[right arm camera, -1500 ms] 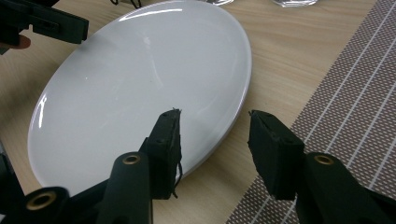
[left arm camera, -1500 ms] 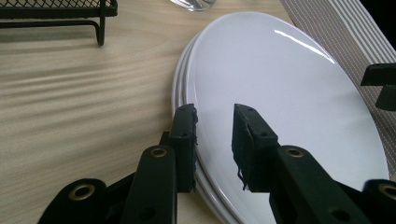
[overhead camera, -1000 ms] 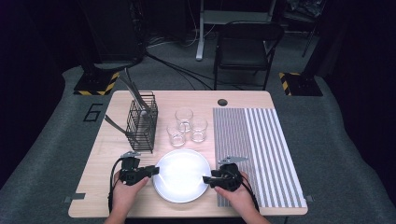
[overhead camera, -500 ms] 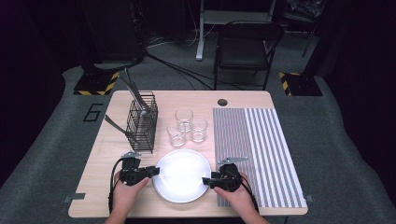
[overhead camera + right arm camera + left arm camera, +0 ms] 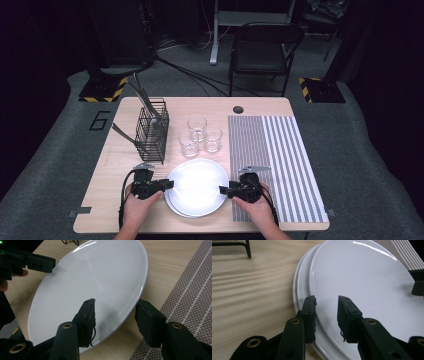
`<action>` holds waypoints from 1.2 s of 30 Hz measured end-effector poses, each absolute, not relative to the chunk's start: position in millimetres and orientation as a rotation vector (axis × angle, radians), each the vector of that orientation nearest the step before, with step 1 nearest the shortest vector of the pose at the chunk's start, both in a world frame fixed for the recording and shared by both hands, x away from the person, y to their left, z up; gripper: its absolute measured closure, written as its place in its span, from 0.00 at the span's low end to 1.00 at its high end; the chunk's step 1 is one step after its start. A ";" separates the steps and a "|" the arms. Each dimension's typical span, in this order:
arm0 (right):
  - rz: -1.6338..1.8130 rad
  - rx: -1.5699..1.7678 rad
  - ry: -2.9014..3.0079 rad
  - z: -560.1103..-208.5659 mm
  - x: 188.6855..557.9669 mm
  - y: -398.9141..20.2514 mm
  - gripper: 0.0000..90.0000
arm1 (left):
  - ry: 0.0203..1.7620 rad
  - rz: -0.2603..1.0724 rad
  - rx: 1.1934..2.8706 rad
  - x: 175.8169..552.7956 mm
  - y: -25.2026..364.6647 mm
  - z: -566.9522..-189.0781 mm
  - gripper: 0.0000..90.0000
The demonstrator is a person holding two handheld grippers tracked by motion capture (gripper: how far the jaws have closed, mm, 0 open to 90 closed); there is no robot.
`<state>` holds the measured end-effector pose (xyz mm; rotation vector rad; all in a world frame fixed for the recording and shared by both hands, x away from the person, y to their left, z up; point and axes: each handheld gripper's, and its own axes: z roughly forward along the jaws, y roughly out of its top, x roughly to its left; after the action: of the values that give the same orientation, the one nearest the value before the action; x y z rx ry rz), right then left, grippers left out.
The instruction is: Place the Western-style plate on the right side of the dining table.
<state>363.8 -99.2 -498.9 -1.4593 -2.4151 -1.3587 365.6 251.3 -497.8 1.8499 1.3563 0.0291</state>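
Wire rack [image 5: 152,131], far left on tabletop [image 5: 115,165]: holds utensils. Stacked plates [image 5: 196,187] near centre. Left tongs [image 5: 167,184], right tongs [image 5: 225,190]: apart, straddling top plate's rim; second plate's edge seen from left gripper view.

White glossy plates [image 5: 196,187], stacked, top one tilted, near table edge

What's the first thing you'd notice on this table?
The shiny white plates, stacked near the table's front edge, with the left tongs and right tongs straddling the top plate's opposite rims. Behind them stand three clear glasses and a black wire basket holding cutlery.
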 end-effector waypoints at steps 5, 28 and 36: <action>-1.377 -1.476 -2.398 -496.5 369.7 -103.2 0.56 | 1.353 0.019 1.865 366.3 246.9 -499.7 0.75; -1.382 -1.594 -2.345 -488.1 384.9 -122.6 0.59 | 1.323 -0.031 1.881 366.6 228.8 -506.6 0.74; -1.348 -1.662 -2.378 -470.0 370.8 -130.1 0.63 | 1.316 -0.030 1.892 363.5 226.9 -506.2 0.73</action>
<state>370.8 -130.1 -470.0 -1.6625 -2.3778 -1.3478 363.5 226.9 -506.2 1.8916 1.3163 -0.0302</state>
